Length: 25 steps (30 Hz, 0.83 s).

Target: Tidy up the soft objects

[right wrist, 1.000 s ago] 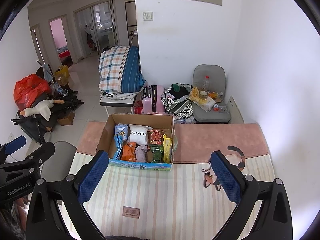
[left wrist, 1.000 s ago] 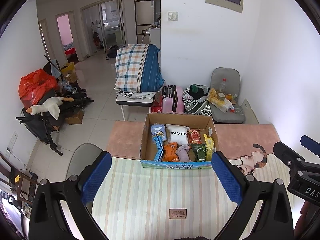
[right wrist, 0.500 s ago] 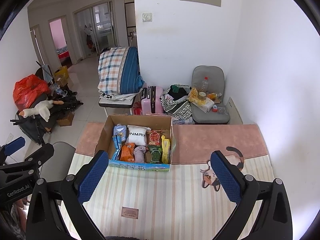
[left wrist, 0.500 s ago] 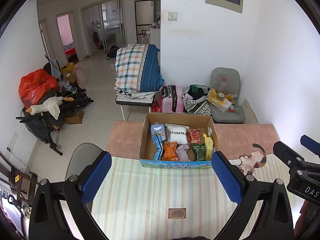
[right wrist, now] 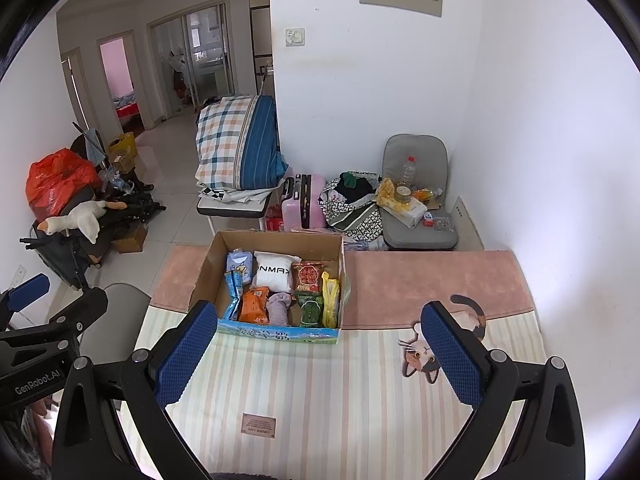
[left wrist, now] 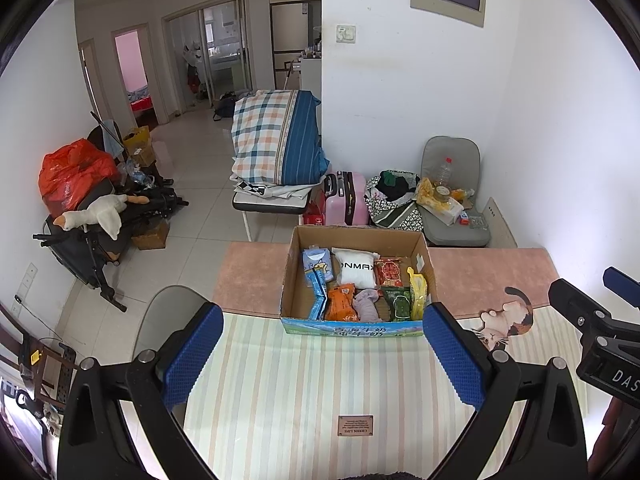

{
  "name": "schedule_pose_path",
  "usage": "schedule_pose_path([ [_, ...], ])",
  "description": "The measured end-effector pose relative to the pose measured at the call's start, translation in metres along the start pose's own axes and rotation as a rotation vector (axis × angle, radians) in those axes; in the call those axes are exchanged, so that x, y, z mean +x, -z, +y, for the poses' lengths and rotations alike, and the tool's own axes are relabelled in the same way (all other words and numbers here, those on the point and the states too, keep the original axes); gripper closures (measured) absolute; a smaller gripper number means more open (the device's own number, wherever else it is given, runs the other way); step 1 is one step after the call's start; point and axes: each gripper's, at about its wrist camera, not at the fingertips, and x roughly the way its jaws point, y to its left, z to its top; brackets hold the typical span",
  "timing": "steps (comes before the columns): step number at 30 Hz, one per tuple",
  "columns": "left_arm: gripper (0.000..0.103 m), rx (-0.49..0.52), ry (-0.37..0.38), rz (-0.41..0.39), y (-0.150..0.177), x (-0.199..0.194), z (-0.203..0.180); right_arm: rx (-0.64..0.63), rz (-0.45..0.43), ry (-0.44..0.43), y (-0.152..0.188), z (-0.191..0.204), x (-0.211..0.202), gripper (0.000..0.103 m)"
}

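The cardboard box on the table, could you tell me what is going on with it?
Nothing is being handled yet. The left hand-held gripper and right hand-held gripper both hover open and empty over the striped mat. The cardboard box sits ahead, holding soft packets and a white pouch.

An open cardboard box (left wrist: pixel 354 322) sits on the tabletop (left wrist: pixel 304 392), packed with soft packets lying flat: a white pouch (left wrist: pixel 356 273), an orange packet (left wrist: pixel 340 303), a lilac cloth bundle (left wrist: pixel 367 305), a green packet (left wrist: pixel 396 304) and a yellow packet (left wrist: pixel 416 292).
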Motion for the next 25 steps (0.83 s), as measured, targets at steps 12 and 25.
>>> schedule_pose_path([
  [12,0.001,0.003,0.004,-0.002,0.0007,0.0000,-0.0002,-0.003,-0.001,0.001,0.0012,0.0006,-0.0004,0.000],
  [25,0.001,0.005,0.001,-0.011,0.0088,-0.0020,-0.0029,-0.002,-0.004,0.000,0.0020,0.0008,-0.0026,0.000],
])
